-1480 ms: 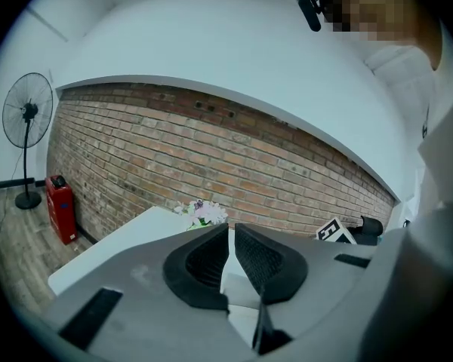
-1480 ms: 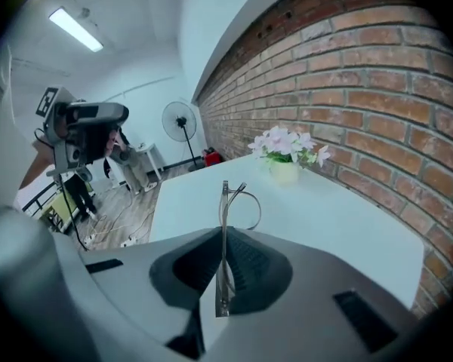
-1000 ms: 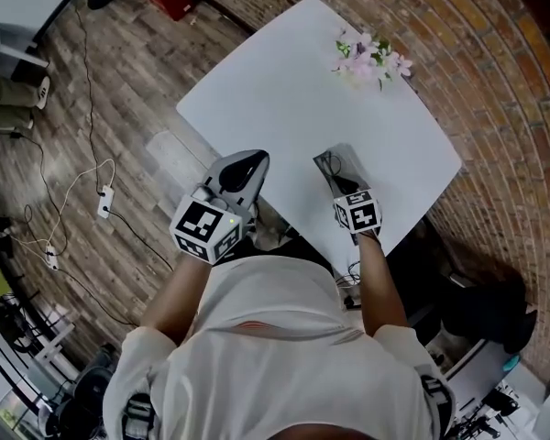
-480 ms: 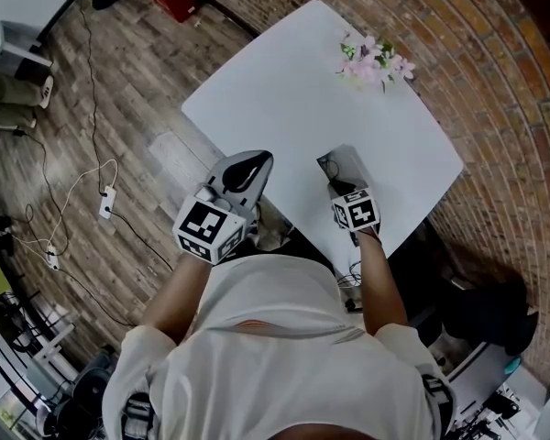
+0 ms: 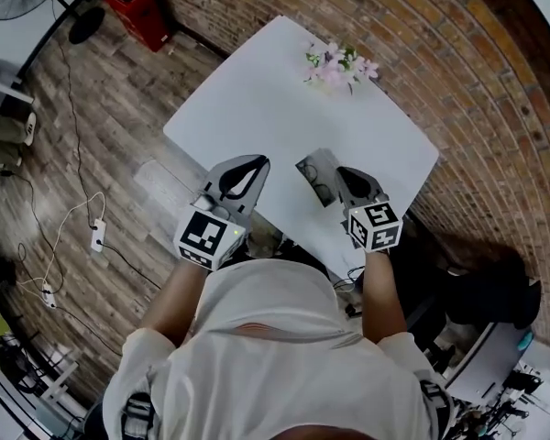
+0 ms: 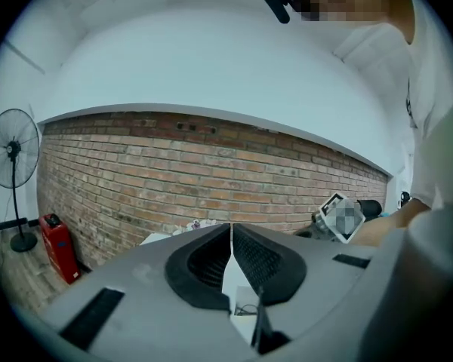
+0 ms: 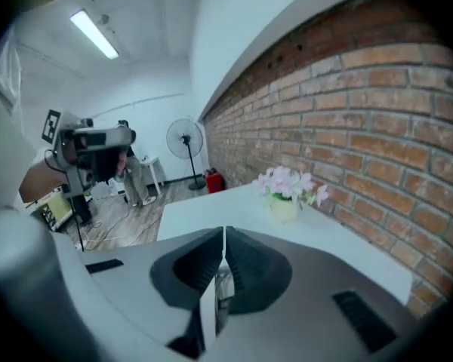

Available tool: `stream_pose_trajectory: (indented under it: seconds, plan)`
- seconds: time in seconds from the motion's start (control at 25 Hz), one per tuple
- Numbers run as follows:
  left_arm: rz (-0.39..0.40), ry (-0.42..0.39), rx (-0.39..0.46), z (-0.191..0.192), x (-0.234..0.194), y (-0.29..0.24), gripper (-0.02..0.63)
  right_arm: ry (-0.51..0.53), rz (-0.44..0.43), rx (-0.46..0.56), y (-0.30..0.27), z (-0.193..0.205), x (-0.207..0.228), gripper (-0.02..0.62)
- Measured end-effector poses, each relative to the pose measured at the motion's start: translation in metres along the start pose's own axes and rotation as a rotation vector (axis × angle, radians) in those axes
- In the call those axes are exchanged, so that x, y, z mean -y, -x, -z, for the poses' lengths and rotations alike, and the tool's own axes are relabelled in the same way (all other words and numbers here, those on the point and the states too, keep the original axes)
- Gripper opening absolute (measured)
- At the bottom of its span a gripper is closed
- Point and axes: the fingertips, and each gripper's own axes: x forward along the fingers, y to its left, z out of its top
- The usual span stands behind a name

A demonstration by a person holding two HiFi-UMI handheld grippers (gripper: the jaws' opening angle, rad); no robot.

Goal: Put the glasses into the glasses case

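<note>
head view: left claw [image 5: 255,162] and right claw [image 5: 343,172] closed, empty, either side of glasses case [image 5: 314,174].

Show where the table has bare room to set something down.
Free: the wide middle of the table between the flowers and the glasses case. Crowded: the near edge, where the left hand-held gripper and right hand-held gripper flank it.

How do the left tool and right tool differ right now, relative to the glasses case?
The left tool is clear of the glasses case, with bare table between them; the right tool is close beside the case's right side. The left tool's tips barely cross the table's edge; the right tool's reach further over the top. Both are shut with nothing between the jaws.
</note>
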Motion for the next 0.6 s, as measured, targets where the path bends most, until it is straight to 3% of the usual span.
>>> stream_pose_trajectory:
  seconds: [0.16, 0.36, 0.6]
  plan:
    - [0.053, -0.033, 0.043, -0.021, 0.012, -0.013, 0.021, 0.051, 0.083, 0.214, 0.060, -0.067, 0.001, 0.052]
    - [0.091, -0.104, 0.096, -0.050, 0.030, -0.024, 0.021, 0.066, 0.199, 0.451, 0.133, -0.117, 0.006, 0.052]
    - [0.121, -0.128, 0.152, -0.079, 0.050, -0.030, 0.021, 0.057, 0.286, 0.576, 0.191, -0.137, 0.013, 0.051]
